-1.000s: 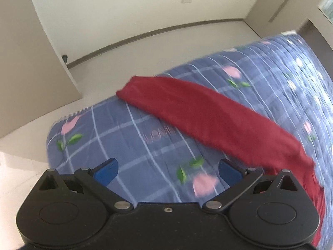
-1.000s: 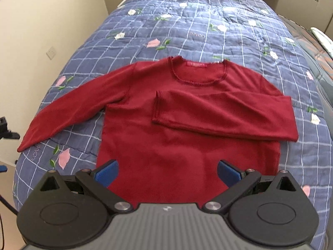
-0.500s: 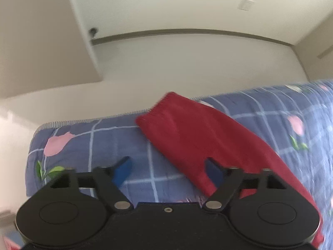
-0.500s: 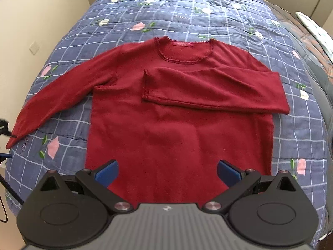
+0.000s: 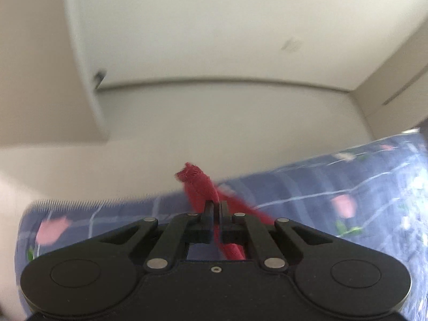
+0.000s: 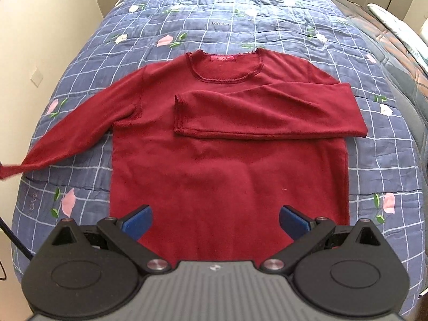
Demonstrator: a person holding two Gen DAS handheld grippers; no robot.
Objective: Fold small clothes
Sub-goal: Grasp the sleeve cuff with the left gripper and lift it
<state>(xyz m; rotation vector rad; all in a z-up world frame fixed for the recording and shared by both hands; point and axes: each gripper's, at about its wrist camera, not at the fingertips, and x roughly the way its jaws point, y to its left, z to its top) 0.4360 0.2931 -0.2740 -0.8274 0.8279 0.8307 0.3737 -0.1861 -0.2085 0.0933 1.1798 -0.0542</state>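
Note:
A dark red long-sleeved sweater (image 6: 227,165) lies flat on the blue flowered quilt (image 6: 240,18), neck away from me. One sleeve (image 6: 267,115) is folded across the chest. The other sleeve (image 6: 80,133) stretches out to the left edge of the bed, its cuff pulled tight at the frame's edge. In the left wrist view my left gripper (image 5: 216,208) is shut on that sleeve's cuff (image 5: 198,187), which bunches up above the fingers. My right gripper (image 6: 215,220) hangs open above the sweater's hem, nothing between its blue pads (image 6: 136,223).
The bed's left edge (image 5: 80,203) drops to a pale floor (image 5: 227,123) beside a cream wall (image 5: 187,26). A second bed or mattress (image 6: 401,40) lies at the right. A dark cable (image 6: 13,240) hangs at the lower left.
My left gripper moved along the outstretched sleeve to its cuff and closed on it, bunching the cloth. The right gripper has stayed open above the hem, with the view shifted slightly.

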